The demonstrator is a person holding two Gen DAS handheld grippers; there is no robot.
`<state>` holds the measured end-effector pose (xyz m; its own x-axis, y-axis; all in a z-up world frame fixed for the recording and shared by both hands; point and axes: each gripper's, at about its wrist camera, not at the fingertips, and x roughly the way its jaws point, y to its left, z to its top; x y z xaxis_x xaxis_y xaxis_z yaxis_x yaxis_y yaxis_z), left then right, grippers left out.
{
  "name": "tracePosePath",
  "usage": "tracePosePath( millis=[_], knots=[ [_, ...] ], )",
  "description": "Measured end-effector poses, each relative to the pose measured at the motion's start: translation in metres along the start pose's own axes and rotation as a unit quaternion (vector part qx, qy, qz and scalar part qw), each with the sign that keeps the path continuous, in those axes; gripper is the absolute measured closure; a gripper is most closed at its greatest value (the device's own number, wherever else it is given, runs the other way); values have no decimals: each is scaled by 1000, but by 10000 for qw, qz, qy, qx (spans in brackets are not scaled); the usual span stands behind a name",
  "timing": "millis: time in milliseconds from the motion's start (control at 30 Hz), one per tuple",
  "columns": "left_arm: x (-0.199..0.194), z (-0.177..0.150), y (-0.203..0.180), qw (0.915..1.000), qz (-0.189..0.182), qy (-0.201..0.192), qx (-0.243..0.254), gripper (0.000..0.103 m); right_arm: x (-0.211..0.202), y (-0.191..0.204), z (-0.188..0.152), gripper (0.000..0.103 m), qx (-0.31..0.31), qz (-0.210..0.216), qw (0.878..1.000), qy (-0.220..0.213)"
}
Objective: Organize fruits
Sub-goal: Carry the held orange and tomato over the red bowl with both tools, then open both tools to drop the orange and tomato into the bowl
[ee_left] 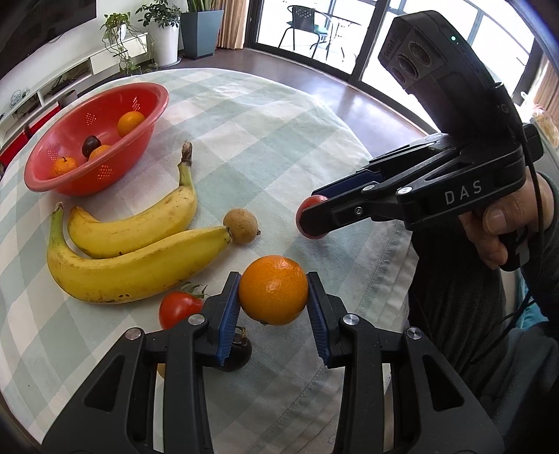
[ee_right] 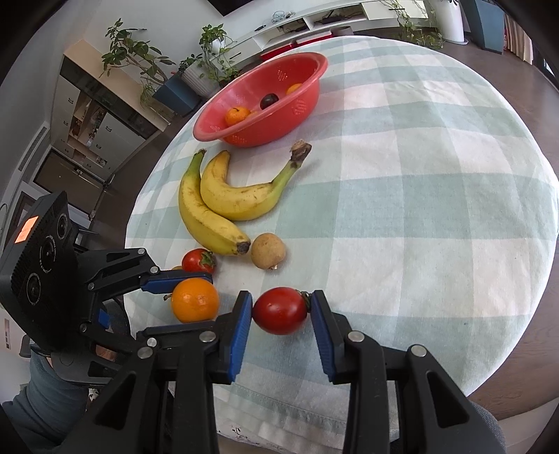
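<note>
While I am gripping an orange (ee_left: 273,290) in the left hand-held gripper (ee_left: 273,297) and a tomato (ee_right: 280,310) in the right hand-held gripper (ee_right: 281,314), I am judging this the pick-up step. Next, I reckon, both need carrying to the red bowl (ee_left: 146,104), which is sitting well ahead of both, beyond the bananas (ee_left: 139,244) on the surface (ee_left: 262,139).

Checked tablecloth (ee_right: 401,195); potted plants (ee_left: 164,31); chair (ee_left: 307,21), possibly outdoors.
</note>
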<state>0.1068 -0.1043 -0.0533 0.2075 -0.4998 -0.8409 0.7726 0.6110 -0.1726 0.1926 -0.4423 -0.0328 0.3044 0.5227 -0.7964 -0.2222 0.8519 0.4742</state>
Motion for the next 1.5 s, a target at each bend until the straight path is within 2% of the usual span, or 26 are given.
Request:
tracePosePath(
  millis=[100,267,467,667,800,933,1200,1367,1500],
  knots=[
    [-10,3,5,9998,-72,-134,-113,69,-8,-1,5,65,22,56,9999,-91],
    [-36,12,30,9986,31,-388,-363,69,-26,5,26,65,-109,16,9994,-343],
    [-70,38,73,9949,378,-719,-591,69,-41,29,70,65,-489,26,9963,-708],
    [-81,82,128,9887,795,-898,-901,69,-27,46,124,66,-637,0,9939,-903],
    [-66,108,149,9867,1116,-779,-885,69,-5,45,155,65,-557,-91,9946,-869],
    [-35,125,162,9863,1250,-606,-884,68,21,40,173,65,-462,-190,9963,-697],
    [20,124,171,9865,1449,-298,-705,68,61,20,187,65,-208,-298,9984,-433],
    [36,119,174,9860,1532,-187,-629,68,74,18,188,65,-193,-294,9988,-340],
    [37,120,180,9854,1530,-270,-703,67,80,22,190,65,-250,-345,9986,-329]
  ],
)
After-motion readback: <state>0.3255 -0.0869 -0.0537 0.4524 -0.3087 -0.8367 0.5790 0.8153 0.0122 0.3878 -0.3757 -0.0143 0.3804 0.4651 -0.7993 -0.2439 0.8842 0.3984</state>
